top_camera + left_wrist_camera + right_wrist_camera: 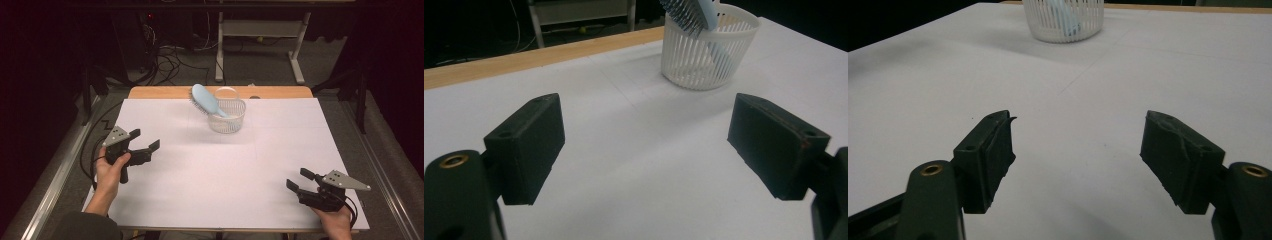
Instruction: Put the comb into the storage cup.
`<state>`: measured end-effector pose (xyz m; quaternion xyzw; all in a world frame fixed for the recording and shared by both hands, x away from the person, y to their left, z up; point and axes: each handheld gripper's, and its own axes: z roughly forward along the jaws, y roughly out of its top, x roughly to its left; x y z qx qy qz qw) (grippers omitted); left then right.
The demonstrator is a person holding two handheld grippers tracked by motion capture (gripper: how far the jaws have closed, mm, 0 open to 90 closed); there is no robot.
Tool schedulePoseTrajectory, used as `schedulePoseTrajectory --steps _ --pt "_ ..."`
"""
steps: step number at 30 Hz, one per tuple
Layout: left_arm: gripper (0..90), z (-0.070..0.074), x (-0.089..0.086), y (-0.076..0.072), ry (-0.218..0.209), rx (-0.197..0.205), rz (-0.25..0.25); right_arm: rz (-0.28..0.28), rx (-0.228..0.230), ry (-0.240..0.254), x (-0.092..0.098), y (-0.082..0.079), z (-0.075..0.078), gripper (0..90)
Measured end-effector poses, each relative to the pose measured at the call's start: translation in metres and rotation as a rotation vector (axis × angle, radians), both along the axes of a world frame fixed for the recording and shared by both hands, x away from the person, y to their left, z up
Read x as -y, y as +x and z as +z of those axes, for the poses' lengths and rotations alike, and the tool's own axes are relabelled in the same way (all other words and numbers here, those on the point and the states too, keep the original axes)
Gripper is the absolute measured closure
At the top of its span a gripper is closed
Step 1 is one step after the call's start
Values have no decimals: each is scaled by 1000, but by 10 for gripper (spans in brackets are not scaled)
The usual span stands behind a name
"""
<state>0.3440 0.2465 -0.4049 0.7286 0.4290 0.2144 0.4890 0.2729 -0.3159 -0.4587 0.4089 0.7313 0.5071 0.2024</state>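
Dim, slightly soft pictures: the white table sheet [210, 170] is evenly lit against dark surroundings, shadows faint.

A wooden table [280, 92] carries a large white sheet [200, 170] that covers nearly all of its top; bare wood shows as a strip along the far edge, just behind the white slatted basket [227, 117]. The basket stands directly on the sheet, near that far edge and about midway across. On the wooden strip to the right of the basket sits a small dark mark [255, 97], too small to identify.
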Motion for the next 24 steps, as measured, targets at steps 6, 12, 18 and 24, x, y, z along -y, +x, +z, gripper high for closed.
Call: schedulePoseTrajectory --steps 6,12,18,24 --pt "160 -2 -2 -3 -1 -1 5 0 0 0 0 0 0 297" --pt "161 -5 -4 -6 2 0 8 -1 0 0 0 0 0 297" --pt "161 -7 -6 -9 -1 0 17 0 0 0 0 0 0 297" --pt "161 -9 -9 -12 -1 2 22 0 1 -1 0 0 0 297"
